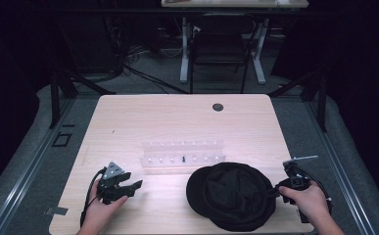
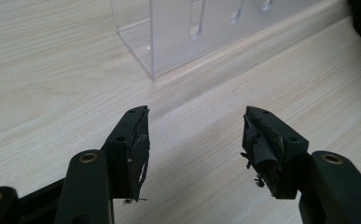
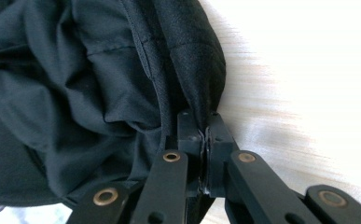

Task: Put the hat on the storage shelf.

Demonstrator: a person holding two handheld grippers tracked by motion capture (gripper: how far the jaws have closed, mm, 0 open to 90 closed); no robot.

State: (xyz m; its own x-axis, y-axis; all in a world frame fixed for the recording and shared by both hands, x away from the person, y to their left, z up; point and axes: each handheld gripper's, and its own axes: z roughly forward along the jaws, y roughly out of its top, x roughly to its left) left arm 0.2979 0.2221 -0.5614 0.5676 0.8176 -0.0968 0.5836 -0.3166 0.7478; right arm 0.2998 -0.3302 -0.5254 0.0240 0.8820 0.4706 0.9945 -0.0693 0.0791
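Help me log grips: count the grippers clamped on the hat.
1: the right gripper, jaws shut on the black hat's right edge. The left gripper hangs open over bare table.

My light wooden desk (image 1: 128, 122) carries a clear plastic rack (image 1: 183, 155) at its middle and a black cap (image 1: 232, 196) just in front of it.

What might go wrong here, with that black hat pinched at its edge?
The right hand-held gripper grips only the thin rim of the black hat, so the fabric could slip free. Dragged forward, the hat might bump the clear plastic rack right behind it. The left hand-held gripper is open, giving no support.
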